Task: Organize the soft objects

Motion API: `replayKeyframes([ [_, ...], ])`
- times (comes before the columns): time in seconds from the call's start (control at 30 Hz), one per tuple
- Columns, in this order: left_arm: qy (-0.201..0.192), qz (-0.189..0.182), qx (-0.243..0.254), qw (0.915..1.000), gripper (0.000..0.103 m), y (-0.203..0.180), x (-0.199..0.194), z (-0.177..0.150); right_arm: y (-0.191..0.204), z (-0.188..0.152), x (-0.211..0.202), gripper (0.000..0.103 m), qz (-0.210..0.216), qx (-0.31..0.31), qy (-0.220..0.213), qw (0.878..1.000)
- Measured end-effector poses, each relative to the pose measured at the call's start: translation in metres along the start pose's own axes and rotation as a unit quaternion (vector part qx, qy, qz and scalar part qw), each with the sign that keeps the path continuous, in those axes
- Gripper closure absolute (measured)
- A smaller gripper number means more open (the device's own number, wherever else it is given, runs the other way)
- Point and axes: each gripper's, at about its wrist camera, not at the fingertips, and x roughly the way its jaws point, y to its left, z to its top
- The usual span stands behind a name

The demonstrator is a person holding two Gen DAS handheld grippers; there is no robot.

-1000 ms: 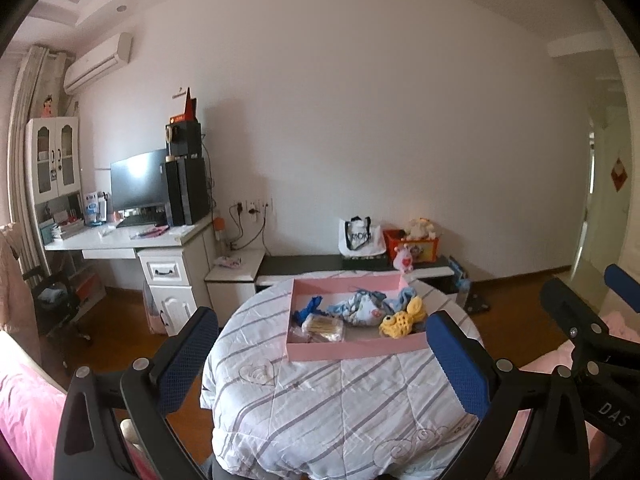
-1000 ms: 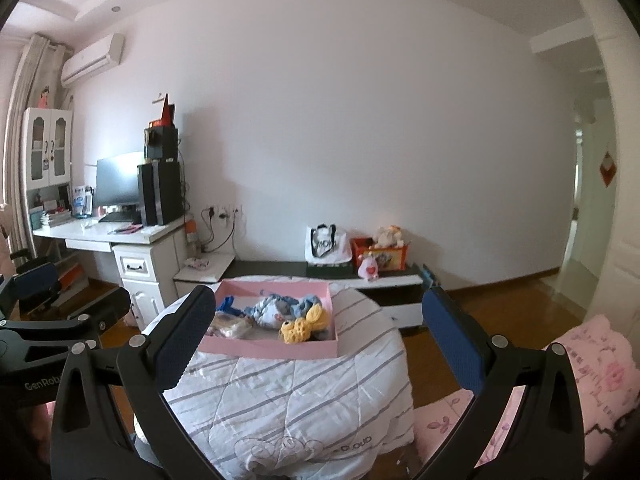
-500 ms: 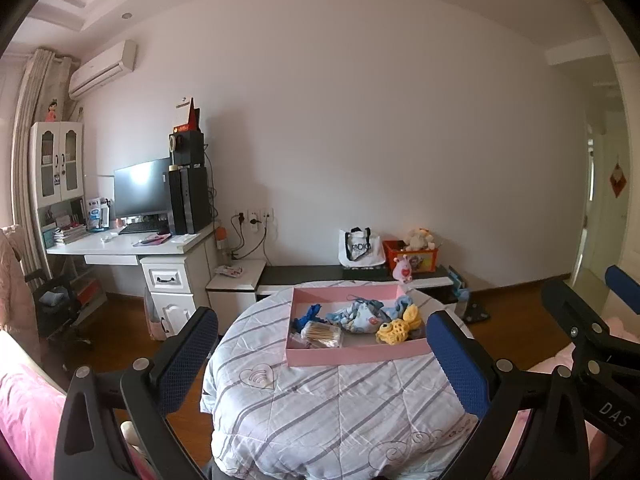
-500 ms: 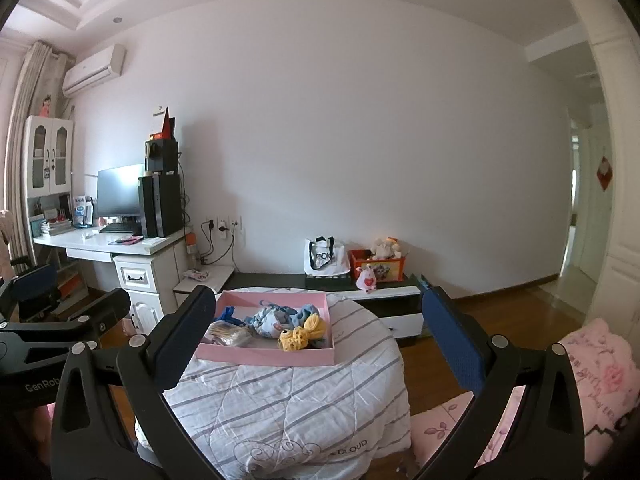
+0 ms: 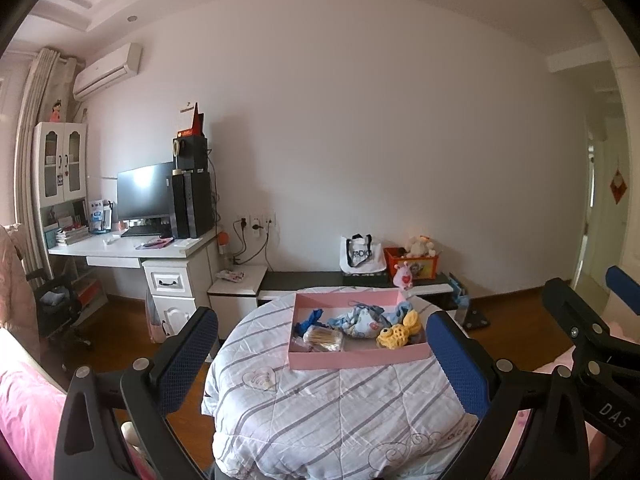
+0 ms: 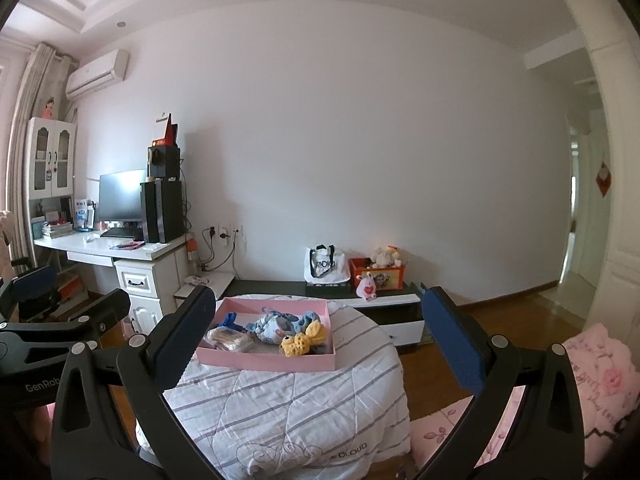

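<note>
pink cardboard forms the shallow rectangular tray (image 5: pixel 360 358) that sits ahead of the left gripper (image 5: pixel 322 354), framed between its two blue-padded fingers (image 5: pixel 188 356), which stand wide apart with nothing between them. the tray rests on a round table under a white quilted cover with grey stripes (image 5: pixel 340 408). inside it, from the left finger's side toward the right: a crumpled dark blue cloth piece (image 5: pixel 308 317), a clear-wrapped tan bundle (image 5: pixel 323 338) at the near wall, a pale blue patterned soft toy (image 5: pixel 358 322) in the middle, and a yellow crocheted fish toy (image 5: pixel 396 334) nearest the right finger. the other black gripper shows at the right edge.

from the right wrist, the right gripper (image 6: pixel 316 342) is also spread wide and empty. the pink tray (image 6: pixel 266 362) lies ahead, closer to its left finger (image 6: pixel 182 340), whose tip overlaps the tray's left corner in view. the yellow fish (image 6: pixel 298 343) sits at the near wall toward the tray's right end, touching the blue toy (image 6: pixel 276 324); the tan bundle (image 6: pixel 228 338) lies beside the left finger.
</note>
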Motion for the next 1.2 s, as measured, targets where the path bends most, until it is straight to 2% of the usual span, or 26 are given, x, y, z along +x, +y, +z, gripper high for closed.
replayKeyframes([
  [1.2,-0.009,0.002,-0.004,0.9999,0.0,-0.004,0.006,-0.011,0.002,0.0,-0.006,0.0,0.0,-0.002,-0.007,1.0],
])
